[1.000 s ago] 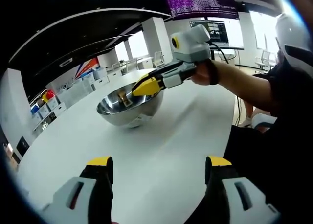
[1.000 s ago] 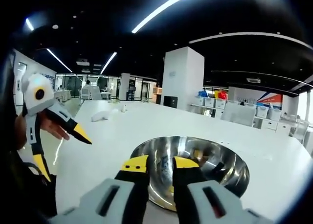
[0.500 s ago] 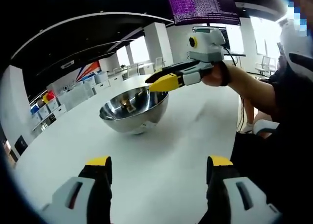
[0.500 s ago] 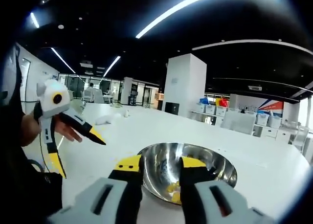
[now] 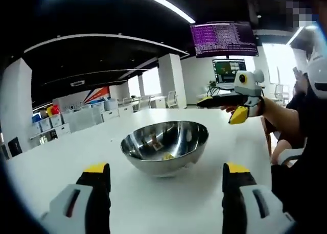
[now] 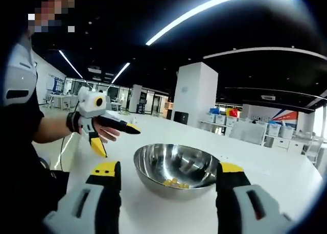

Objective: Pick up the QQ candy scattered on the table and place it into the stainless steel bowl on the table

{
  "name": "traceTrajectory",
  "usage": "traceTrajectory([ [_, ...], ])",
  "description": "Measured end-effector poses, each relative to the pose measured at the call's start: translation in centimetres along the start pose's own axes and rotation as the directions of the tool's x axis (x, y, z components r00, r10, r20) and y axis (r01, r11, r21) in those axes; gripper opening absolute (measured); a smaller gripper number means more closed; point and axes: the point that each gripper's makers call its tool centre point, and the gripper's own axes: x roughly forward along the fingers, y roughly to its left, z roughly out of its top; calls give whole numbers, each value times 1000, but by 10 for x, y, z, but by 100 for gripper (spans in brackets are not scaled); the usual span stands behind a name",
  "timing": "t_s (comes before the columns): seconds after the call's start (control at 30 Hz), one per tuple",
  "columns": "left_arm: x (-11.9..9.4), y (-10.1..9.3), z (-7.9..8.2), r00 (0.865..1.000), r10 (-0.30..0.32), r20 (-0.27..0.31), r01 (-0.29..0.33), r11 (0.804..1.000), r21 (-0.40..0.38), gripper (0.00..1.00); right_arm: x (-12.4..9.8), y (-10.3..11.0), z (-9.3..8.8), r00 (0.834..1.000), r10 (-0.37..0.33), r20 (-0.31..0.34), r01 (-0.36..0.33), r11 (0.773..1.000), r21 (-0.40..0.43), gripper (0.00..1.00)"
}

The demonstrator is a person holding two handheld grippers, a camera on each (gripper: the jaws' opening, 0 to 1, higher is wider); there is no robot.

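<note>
The bowl [image 5: 164, 147] stands upright on the white desk [image 5: 61, 152], straight ahead of both grippers and between them, each camera looking at it from an opposite side. The left gripper [image 5: 164, 185] is spread wide with nothing between its jaws, and in the right gripper view it hangs above the desk just off the bowl's rim, one jaw pointing toward the bowl and the other down. The right gripper [image 6: 168, 180] is likewise wide open and empty; in the left gripper view it hovers beyond the bowl's far rim. Yellow candy [image 6: 175, 182] lies in the bottom of the bowl, a small cluster near the centre. No loose candy can be made out on the stretches of desk around the bowl, so the coming move probably depends on finding any piece left outside it. Neither gripper looks clearly closer to the bowl; both sit just beside it, jaws aimed inward.
</note>
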Motion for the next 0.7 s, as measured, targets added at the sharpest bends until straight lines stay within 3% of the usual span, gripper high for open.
traceTrajectory([
  [0.07,9,4,-7,1000,-3,-18,4,999,41,94,1,-13,-14,1000,-10,-17,10,1000,25,84],
  [0.17,21,12,-16,1000,-2,-28,4,998,64,95,5,-21,-36,998,40,-40,-36,996,85,92],
  [0.23,30,13,-18,999,-35,5,35,999,41,95,10,-20,-51,993,85,-76,-77,992,102,97],
  [0.3,39,10,-22,996,-86,21,86,996,18,95,18,-21,-63,987,131,-92,-125,990,72,96],
  [0.4,53,14,-27,995,-99,16,99,995,11,95,32,-26,-70,987,140,-80,-135,989,59,96],
  [0.47,59,14,-28,992,-121,31,121,993,-3,95,39,-23,-72,980,185,-78,-175,978,115,96],
  [0.5,61,11,-26,987,-151,52,152,988,-17,95,41,-24,-72,979,191,-71,-182,977,112,96],
  [0.7,73,14,-26,986,-156,62,157,988,-3,95,53,-27,-63,981,196,-3,-194,973,122,95],
])
